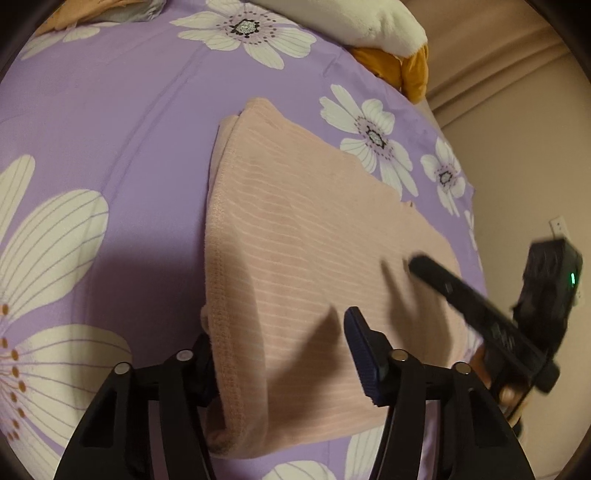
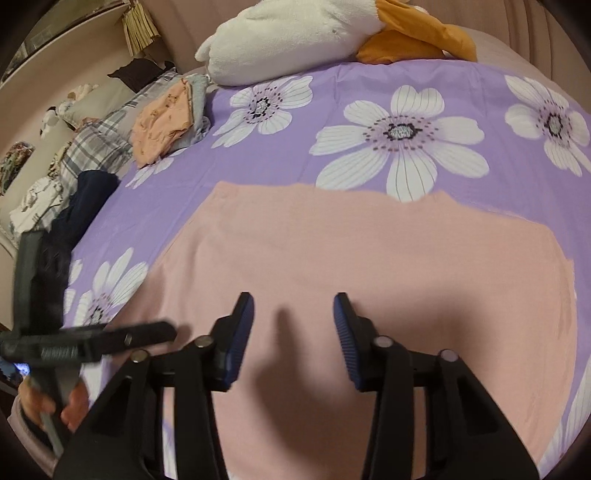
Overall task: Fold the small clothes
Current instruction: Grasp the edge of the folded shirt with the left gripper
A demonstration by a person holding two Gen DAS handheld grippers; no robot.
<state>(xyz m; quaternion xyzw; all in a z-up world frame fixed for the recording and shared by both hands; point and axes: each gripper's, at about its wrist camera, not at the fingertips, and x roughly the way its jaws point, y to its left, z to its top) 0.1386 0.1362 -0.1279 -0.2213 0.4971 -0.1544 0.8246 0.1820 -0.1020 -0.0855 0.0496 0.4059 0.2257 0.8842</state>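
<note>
— Left gripper [image 1: 284, 354]?
— Fingers apart, astride the hemmed edge of the pink garment [image 1: 295, 236]; pinching it or not, cannot tell.
— Right gripper [image 2: 293, 341]?
— Fingers parted over the garment, gripping nothing.
— Garment?
— Flat on the flowered bedspread [image 2: 332, 122].

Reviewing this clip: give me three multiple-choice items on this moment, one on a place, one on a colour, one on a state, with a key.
1. Where does the white and orange plush toy lie?
A. at the far edge of the bedspread
B. on the pink garment
C. between the right gripper's jaws

2. What colour is the bedspread under the pink garment?
A. green, striped
B. purple, with white flowers
C. plain grey

3. How does the right gripper stand?
A. shut on the garment
B. jaws apart above the garment, nothing between them
C. holding the toy

Key: 1 A, it lies beyond the flowers; 2 B, flowers surround the garment; 3 B, flat fabric shows in the gap between the pads.
</note>
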